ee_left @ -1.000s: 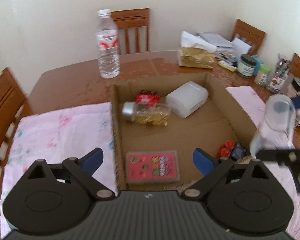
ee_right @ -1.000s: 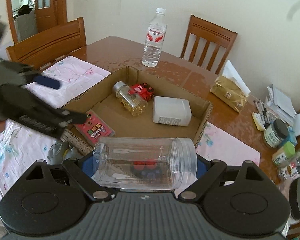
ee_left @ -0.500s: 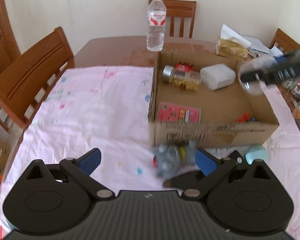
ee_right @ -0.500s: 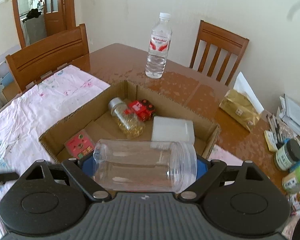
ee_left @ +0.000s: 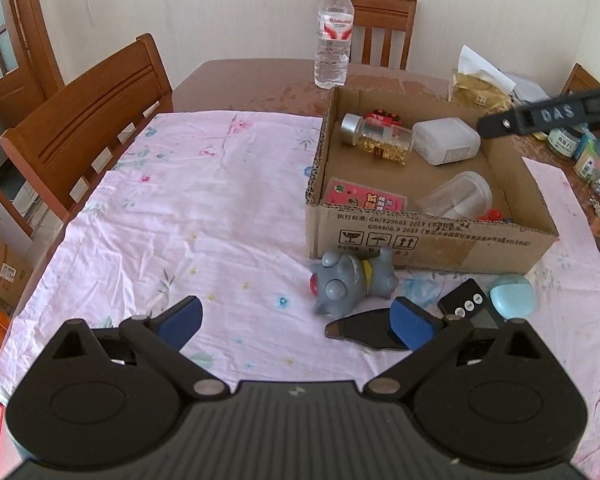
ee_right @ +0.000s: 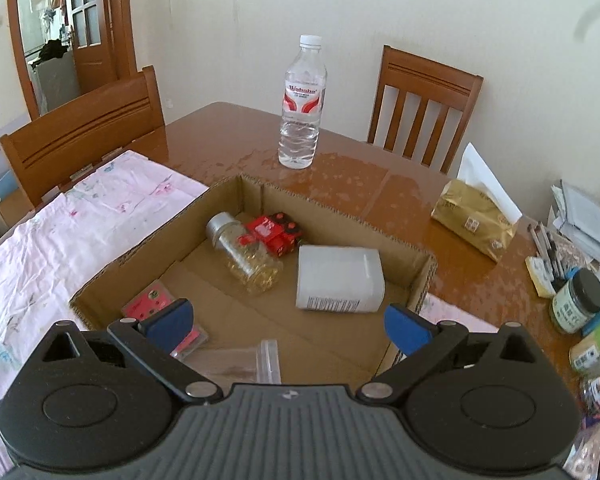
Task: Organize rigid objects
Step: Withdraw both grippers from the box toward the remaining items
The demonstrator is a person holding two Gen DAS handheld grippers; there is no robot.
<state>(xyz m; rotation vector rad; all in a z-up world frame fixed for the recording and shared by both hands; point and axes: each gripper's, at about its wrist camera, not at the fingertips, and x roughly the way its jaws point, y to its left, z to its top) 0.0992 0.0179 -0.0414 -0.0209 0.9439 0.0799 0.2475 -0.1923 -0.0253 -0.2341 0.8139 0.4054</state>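
Tablecloth (ee_left: pixel 148 216) fills the left wrist view's left half, bare. Cardboard box (ee_left: pixel 428 236) sits upper right; clear jar (ee_left: pixel 456 196) lies inside, against its near wall. Right gripper (ee_right: pixel 286 320) has just been opening, jaws apart, jar released. Left gripper (ee_left: pixel 296 318) spread, unloaded; grey toy (ee_left: pixel 348 284) just beyond it.

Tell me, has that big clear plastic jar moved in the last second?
Yes. The clear jar left the right gripper, whose jaws just opened, and now lies inside the cardboard box near its front wall.

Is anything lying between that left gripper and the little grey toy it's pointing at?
Nothing visible does. The left gripper is open, and only bare pink tablecloth lies between it and the grey toy, which lies on its side against the cardboard box. A flat black piece sits just beside it.
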